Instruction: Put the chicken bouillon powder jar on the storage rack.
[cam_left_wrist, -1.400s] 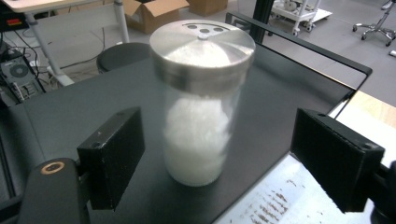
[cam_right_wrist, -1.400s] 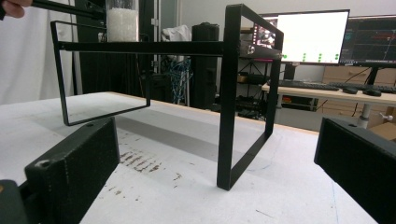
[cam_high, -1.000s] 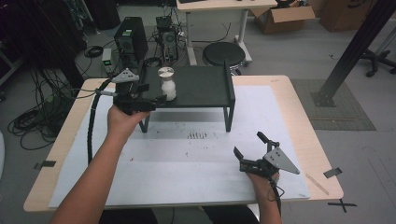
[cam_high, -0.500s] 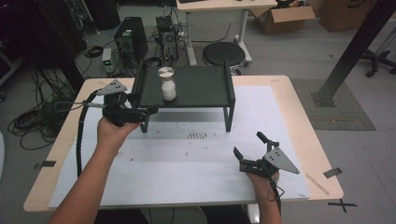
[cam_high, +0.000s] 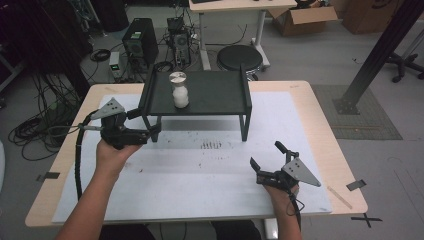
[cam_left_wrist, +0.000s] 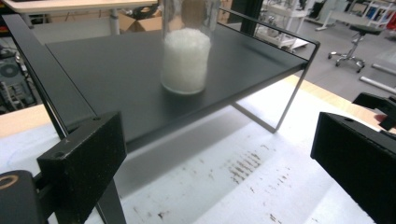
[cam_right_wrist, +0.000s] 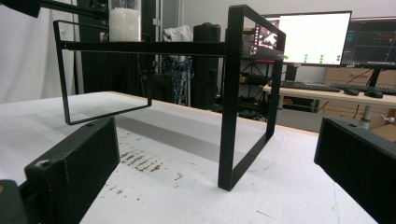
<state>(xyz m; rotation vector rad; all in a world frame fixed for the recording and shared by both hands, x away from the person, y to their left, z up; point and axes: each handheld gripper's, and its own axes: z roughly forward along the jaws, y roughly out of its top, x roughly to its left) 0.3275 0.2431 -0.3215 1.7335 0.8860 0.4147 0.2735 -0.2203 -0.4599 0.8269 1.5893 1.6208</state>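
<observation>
A clear jar (cam_high: 178, 92) of white granules with a silver lid stands upright on the left part of a black metal shelf (cam_high: 215, 92). My left gripper (cam_high: 142, 124) hovers at the shelf's front left corner, apart from the jar. Its jaws have just been opening and nothing is between them. In the left gripper view the jar (cam_left_wrist: 185, 60) stands ahead on the shelf top (cam_left_wrist: 107, 74), beyond the open left gripper (cam_left_wrist: 219, 158). My right gripper (cam_high: 267, 156) rests open near the table's front right, facing the shelf's leg (cam_right_wrist: 231, 93) and the jar (cam_right_wrist: 124, 23), with nothing held.
The shelf stands on a white mat (cam_high: 200, 170) covering a wooden table (cam_high: 325, 125). Dark scuff marks (cam_high: 212, 145) lie in front of the shelf. Beyond the table are computers, cables, a round stool (cam_high: 239, 56) and a black post (cam_high: 380, 50).
My left gripper has drawn back from beside the jar, moving left and down to the shelf's front left corner. The jar stays on the shelf. The right gripper has not moved.
</observation>
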